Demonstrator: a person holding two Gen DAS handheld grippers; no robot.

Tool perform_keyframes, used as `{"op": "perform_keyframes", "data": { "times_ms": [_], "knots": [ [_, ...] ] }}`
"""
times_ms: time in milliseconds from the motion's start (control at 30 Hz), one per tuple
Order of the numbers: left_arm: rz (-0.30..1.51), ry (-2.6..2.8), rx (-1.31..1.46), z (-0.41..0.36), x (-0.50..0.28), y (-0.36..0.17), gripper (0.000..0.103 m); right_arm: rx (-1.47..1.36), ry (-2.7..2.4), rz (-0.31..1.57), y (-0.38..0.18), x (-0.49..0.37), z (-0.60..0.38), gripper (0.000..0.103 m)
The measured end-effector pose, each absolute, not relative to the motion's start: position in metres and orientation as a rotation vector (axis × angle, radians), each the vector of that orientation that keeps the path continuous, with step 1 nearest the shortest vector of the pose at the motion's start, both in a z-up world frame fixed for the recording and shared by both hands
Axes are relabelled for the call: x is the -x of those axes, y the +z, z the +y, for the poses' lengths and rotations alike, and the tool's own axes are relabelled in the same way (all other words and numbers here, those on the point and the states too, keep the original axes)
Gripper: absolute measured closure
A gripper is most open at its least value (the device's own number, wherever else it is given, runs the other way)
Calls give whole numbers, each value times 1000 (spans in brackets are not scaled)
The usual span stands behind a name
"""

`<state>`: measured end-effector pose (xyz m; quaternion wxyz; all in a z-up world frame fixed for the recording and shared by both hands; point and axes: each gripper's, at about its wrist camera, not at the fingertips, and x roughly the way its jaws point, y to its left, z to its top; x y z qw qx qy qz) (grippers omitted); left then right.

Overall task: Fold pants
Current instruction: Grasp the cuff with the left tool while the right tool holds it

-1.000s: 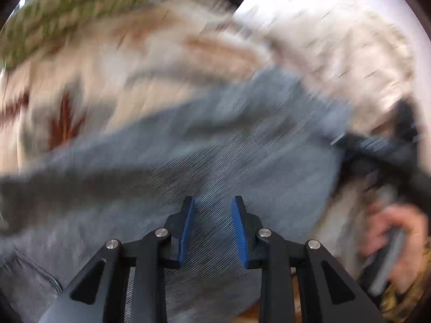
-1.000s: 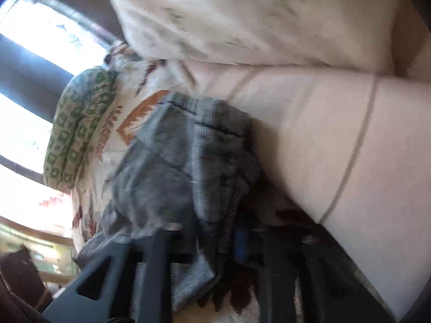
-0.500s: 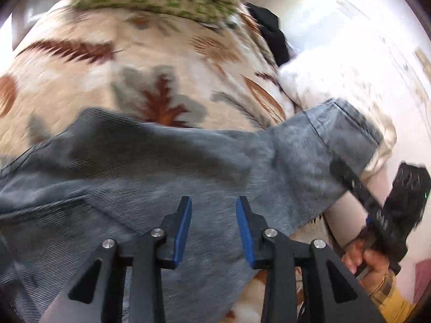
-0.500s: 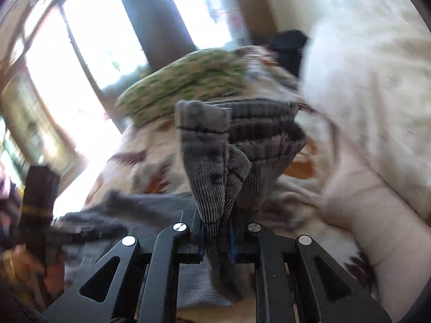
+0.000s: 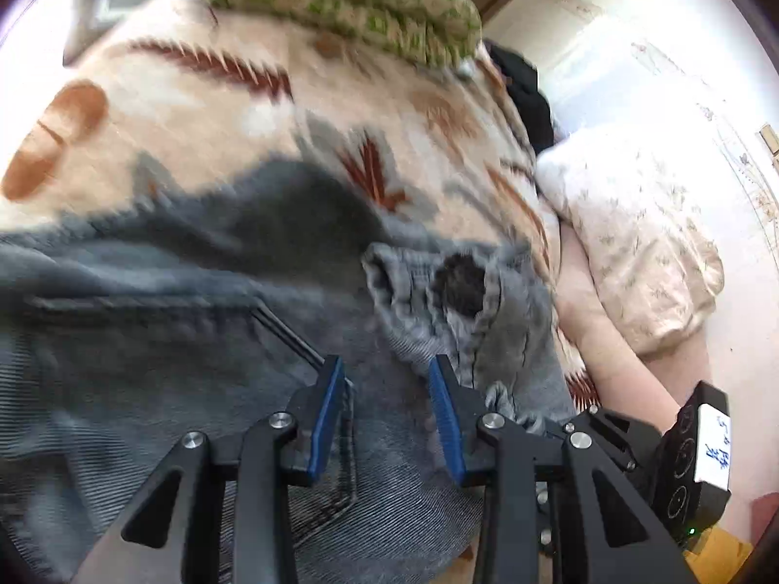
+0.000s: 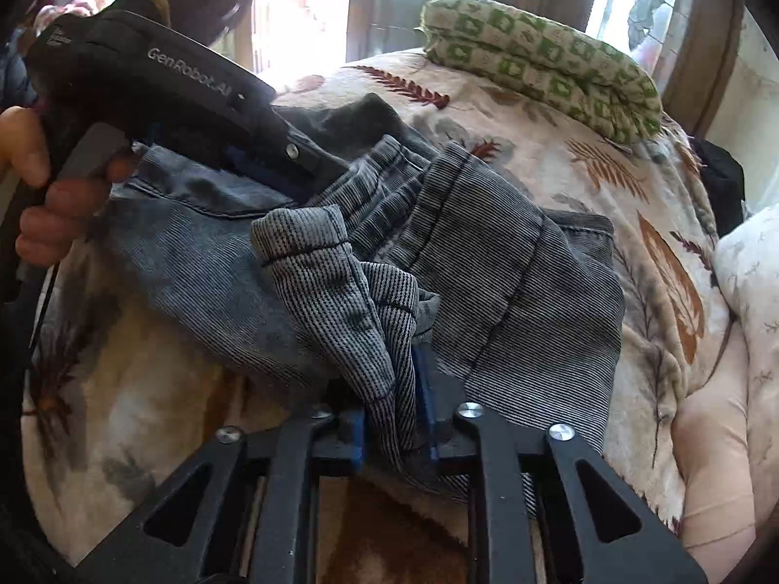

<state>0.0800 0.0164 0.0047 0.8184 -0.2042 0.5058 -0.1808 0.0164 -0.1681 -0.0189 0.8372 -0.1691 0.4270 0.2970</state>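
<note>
Fold's maybe halfway: pants (image 6: 511, 263) lie on the blanket (image 6: 560, 146), leg end doubled over toward the waist but bunched. Right gripper (image 6: 392, 418) is clamped on the hem; left gripper (image 5: 384, 409) hovers, fingers apart. Flattening's left.

Left claw (image 5: 384, 384) parted and empty, right claw (image 6: 389, 418) clamped on cloth, both angled downward

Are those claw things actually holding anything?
The right gripper pinches the pants by a bunched hem; the left gripper is open, holding nothing.
</note>
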Motion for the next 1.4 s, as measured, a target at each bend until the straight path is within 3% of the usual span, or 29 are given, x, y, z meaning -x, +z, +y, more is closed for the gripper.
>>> {"op": "perform_keyframes", "data": {
  "times_ms": [200,467,533,600,633,900,1067,1200,1400],
  "knots": [
    [1046,-482,361,-22,-101,38,64,211,650,948,-14,-24,-177,71],
    [1184,-385,225,-72,-146,7,66,96,679,967,-12,-30,-184,70],
    [1175,-399,250,-72,-146,5,94,83,691,972,-11,-30,-183,60],
    [1147,-414,271,-69,-142,8,97,63,715,985,-6,-29,-182,44],
    [1122,-419,282,-66,-138,12,97,57,722,983,-1,-27,-182,42],
    [1016,-476,410,-33,-103,36,98,-215,746,952,24,-36,-210,42],
    [1153,-419,428,-31,-109,-7,98,-80,689,1123,-17,-45,-187,42],
    [1111,-464,490,-24,-105,-2,97,-143,699,1041,13,-39,-198,42],
    [1158,-461,432,-36,-125,4,97,-120,668,1058,8,-45,-183,61]
  ]
}}
